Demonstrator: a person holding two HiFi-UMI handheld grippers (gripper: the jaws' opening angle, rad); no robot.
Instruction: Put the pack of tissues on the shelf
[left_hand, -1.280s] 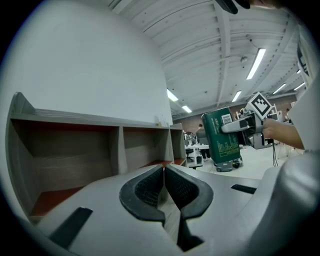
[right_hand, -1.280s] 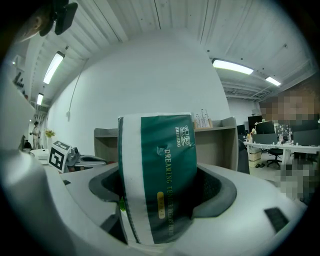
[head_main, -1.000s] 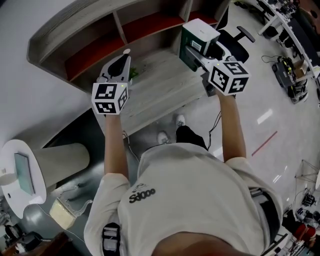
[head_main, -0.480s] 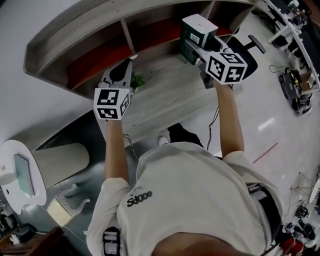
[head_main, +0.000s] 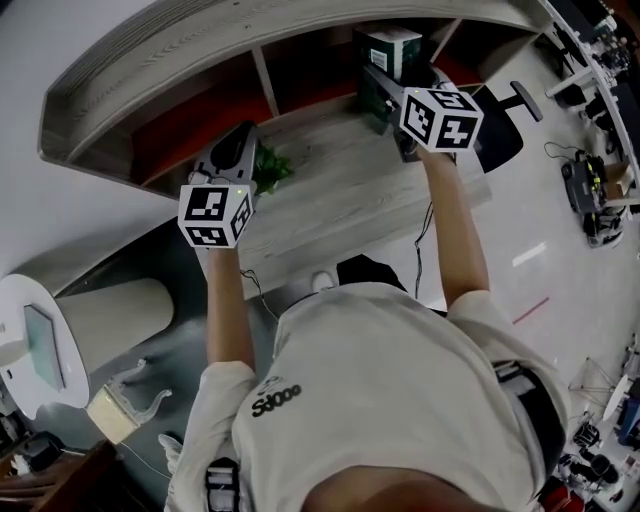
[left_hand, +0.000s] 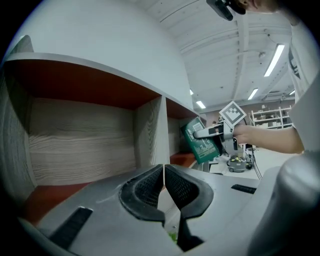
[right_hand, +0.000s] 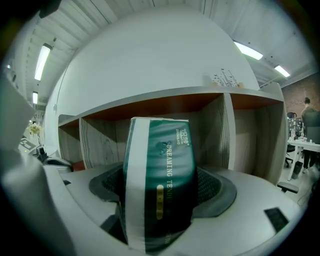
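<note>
The left gripper (left_hand: 163, 172) hangs over the desk (head_main: 330, 190), jaws pressed together on nothing. The right gripper (head_main: 388, 88) has pushed forward. Its jaws clamp the pack of tissues (right_hand: 160, 185) upright — now at the mouth of a shelf (right_hand: 150, 102) compartment, so setting it down looks close.

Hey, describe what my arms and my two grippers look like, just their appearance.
The left gripper and right gripper are grey moulded shells with dark, mesh-textured claw pads. Each carries a white cube printed with black square markers. The person wears a pale short-sleeved T-shirt, leaving the forearms bare.
</note>
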